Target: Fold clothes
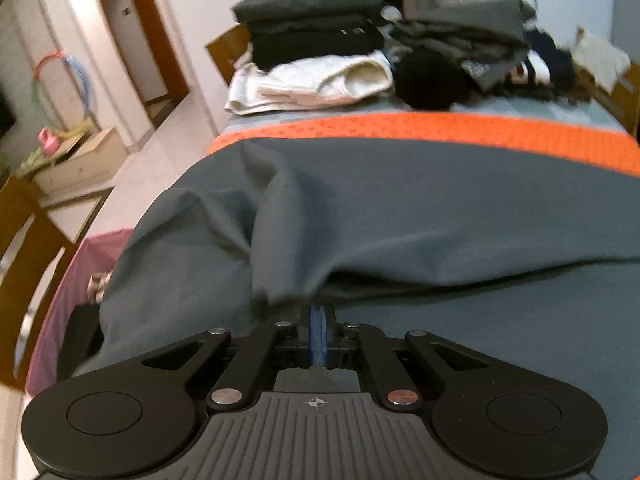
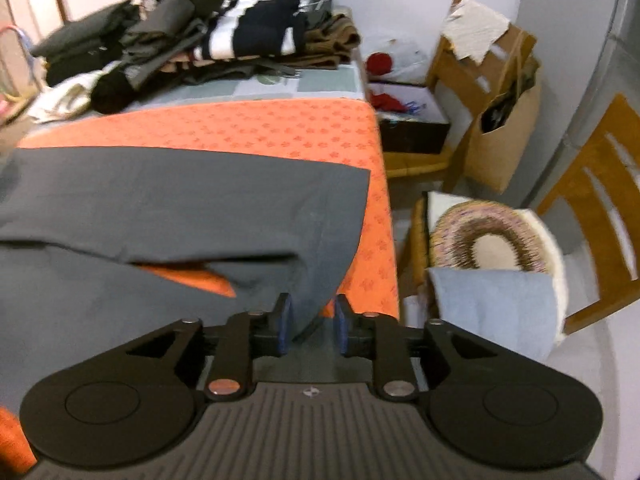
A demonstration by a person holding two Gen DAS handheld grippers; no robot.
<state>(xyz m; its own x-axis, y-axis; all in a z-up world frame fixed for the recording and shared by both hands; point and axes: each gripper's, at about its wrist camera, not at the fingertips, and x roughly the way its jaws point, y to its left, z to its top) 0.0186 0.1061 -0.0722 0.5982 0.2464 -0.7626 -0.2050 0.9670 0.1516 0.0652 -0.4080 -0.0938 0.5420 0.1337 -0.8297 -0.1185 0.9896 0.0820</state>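
Grey garment lies spread on the orange cloth. Left gripper is clamped, apparently on its folded edge. Right gripper stands parted around a corner.

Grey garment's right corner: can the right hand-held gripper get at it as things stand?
Probably yes. The right hand-held gripper stands open with the grey garment's corner already between its pads; nothing lies in the way.

- The right gripper stands with jaws apart around a corner of the grey cloth.
- The cloth lies on the orange tablecloth.
- Piled clothes sit far behind.
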